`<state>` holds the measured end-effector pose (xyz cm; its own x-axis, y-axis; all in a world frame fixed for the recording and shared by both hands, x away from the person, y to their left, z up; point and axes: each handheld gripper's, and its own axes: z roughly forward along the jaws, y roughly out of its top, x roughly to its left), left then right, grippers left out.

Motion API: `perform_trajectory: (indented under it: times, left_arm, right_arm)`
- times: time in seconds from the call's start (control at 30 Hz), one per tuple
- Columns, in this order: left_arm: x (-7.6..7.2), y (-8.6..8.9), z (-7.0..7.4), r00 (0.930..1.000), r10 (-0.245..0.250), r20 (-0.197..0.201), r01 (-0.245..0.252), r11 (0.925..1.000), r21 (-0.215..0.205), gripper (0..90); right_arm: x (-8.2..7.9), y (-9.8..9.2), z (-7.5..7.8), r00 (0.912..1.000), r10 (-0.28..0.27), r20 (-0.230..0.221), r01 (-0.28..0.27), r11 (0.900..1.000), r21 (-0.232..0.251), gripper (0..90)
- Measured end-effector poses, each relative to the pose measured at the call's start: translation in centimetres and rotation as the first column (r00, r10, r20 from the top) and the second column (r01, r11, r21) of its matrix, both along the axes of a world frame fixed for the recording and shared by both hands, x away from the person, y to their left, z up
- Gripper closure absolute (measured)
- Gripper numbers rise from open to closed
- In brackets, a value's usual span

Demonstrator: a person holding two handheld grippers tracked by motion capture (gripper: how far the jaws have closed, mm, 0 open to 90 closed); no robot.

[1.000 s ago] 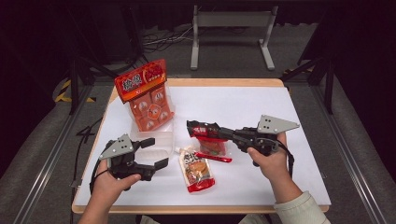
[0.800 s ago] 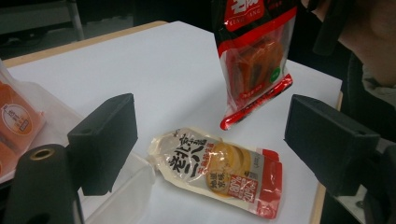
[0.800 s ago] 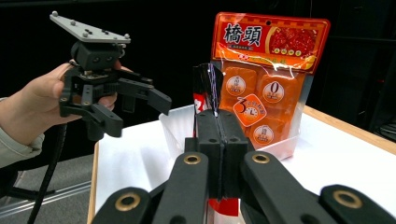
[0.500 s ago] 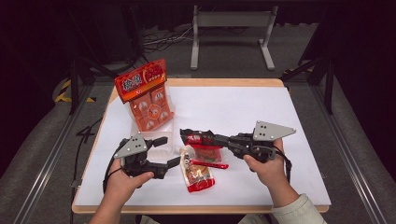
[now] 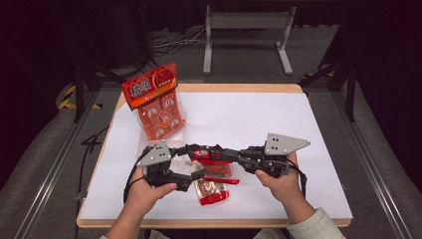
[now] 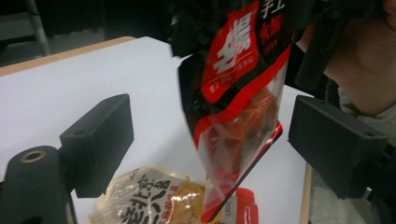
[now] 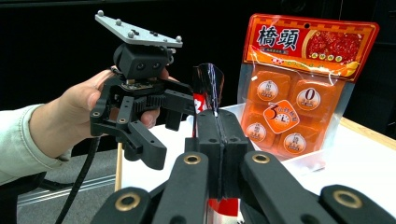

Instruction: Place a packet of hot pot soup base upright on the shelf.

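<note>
Between your R jaws: red sauce pouch [image 7: 208, 84], pinched tight at its top edge, jaws fully closed on it.
R gripper [image 5: 199, 151]: you held it level, pointing toward your L side, grey plate on top; pouch hung from its tip, above the table.
L gripper [image 7: 161, 126]: jaws stood wide apart, nothing pressed by the pads.
L jaws vs pouch: in the L gripper view the pouch [image 6: 236, 100] hung between the two black jaws, clear of both, tilted, bottom corner lowest.
L gripper place: high view showed it [image 5: 191, 162] near the front edge, tips right by the R gripper's tips.
Pouch look: red and black print w/ white characters up top, clear lower part w/ orange-red contents.
Under the pouch: 2nd snack packet [image 5: 211, 191] lay flat on the table, red edges, pale label w/ dark characters; also seen low in the L gripper view [image 6: 159, 200].
Farther back: orange multi-pack [image 5: 154, 104] stood upright near the far L corner, red header w/ white characters, round-labelled orange cubes inside; well apart from both grippers.
Beside the multi-pack: clear tray [image 7: 303, 163] at its foot; can't tell if touching.
Table [image 5: 278, 114]: white top, wood rim.
Hands: L hand [image 5: 149, 191] and R hand [image 5: 281, 181] each wrapped around a gripper body, pale sleeve on your R arm.
</note>
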<state>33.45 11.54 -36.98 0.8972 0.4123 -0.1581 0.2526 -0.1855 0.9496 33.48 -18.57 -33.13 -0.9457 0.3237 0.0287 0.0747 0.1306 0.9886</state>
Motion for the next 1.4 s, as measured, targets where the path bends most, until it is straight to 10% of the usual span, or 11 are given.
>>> perform_trajectory:
  times: [0.6,0.8,1.4]
  left_arm:
    - [0.5,-1.6,-0.3,0.9972,-0.058,-0.048,0.056,0.9977,-0.039,24.4]
    - [0.6,-1.0,-0.1,0.9969,-0.073,-0.028,0.069,0.9912,-0.113,46.2]
    - [-0.1,0.0,1.0,0.9924,-0.123,0.013,0.123,0.9889,-0.084,86.8]
  right_arm:
    - [0.1,0.6,-0.8,0.9997,0.016,-0.016,-0.016,1.0,-0.01,90.0]
    - [0.1,0.6,-0.9,0.9997,0.016,-0.017,-0.017,1.0,-0.005,90.0]
    - [0.3,0.4,-1.0,0.9995,0.017,-0.027,-0.017,1.0,0.013,90.0]
